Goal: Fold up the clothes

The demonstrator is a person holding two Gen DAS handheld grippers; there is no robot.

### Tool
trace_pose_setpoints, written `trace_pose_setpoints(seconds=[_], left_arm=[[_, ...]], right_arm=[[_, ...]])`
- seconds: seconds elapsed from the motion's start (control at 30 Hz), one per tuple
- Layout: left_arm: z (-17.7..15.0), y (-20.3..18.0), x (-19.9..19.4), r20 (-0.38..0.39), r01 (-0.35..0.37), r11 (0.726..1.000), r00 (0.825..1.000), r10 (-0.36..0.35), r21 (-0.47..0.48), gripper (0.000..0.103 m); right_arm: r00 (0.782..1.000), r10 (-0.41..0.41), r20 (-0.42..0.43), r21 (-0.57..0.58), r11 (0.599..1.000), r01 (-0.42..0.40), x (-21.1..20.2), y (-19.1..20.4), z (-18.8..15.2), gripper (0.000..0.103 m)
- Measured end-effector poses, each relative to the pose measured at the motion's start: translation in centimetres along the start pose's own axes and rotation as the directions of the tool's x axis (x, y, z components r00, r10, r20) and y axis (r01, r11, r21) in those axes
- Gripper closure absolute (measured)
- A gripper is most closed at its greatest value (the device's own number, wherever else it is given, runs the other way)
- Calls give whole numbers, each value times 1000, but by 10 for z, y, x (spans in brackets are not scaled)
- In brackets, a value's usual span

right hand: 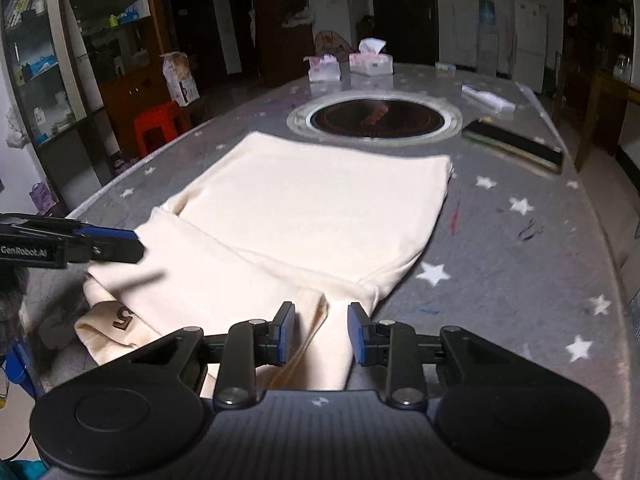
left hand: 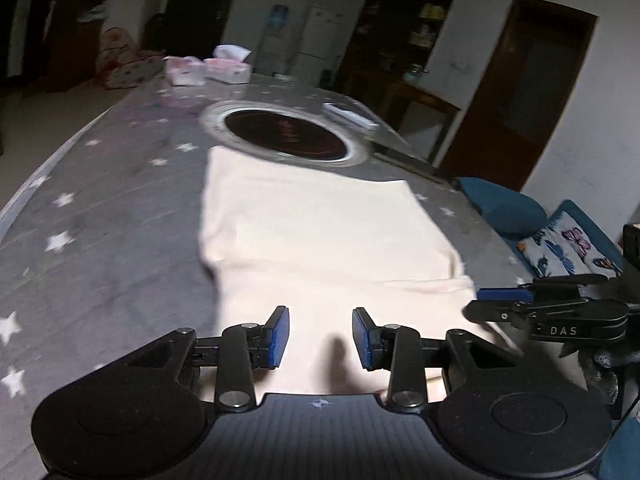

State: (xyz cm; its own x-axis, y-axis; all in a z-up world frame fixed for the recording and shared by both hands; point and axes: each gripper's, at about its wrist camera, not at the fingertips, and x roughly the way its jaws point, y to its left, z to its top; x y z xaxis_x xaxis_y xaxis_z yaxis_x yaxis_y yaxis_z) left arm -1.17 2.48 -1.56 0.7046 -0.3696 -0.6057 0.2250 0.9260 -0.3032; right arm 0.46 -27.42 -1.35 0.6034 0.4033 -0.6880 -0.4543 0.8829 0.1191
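From my right wrist view, the cream folded cloth garment [right hand: 304, 216] lies on the grey star-printed table [right hand: 520, 248], its near end below my right gripper [right hand: 321, 332]. Behind it sits the round dark inset cooktop [right hand: 376, 118], with two pink tissue packs [right hand: 370, 60] farther back. My left gripper [right hand: 108, 246] hangs over the garment's left edge. A long black bar [right hand: 514, 146] lies right of the cooktop.

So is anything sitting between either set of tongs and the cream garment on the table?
Nothing visible. The left tongs and right tongs both hang open right over the near end of the cream garment.
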Motion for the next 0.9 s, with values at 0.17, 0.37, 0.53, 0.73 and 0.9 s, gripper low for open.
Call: trace_pose_setpoints(seconds=[0.17, 0.37, 0.53, 0.73, 0.9], left_arm=[[-7, 16, -2, -7, -22, 1000, 1000, 22, -9, 67], [-4, 16, -6, -9, -13, 1000, 1000, 13, 4, 67], [12, 8, 1, 18, 8, 999, 1000, -9, 40, 66], [15, 5, 26, -18, -5, 996, 1000, 7, 88, 67], [13, 7, 25, 4, -32, 995, 999, 32, 99, 71]], right_arm=[[1000, -16, -8, -34, 999, 16, 9, 7, -1, 80], [998, -69, 2, -114, 991, 69, 9, 19, 4, 99], [994, -97, 41, -139, 985, 102, 5, 25, 9, 101], [992, -122, 22, -126, 984, 124, 12, 19, 8, 101], [985, -159, 64, -139, 976, 166, 2, 20, 10, 101]])
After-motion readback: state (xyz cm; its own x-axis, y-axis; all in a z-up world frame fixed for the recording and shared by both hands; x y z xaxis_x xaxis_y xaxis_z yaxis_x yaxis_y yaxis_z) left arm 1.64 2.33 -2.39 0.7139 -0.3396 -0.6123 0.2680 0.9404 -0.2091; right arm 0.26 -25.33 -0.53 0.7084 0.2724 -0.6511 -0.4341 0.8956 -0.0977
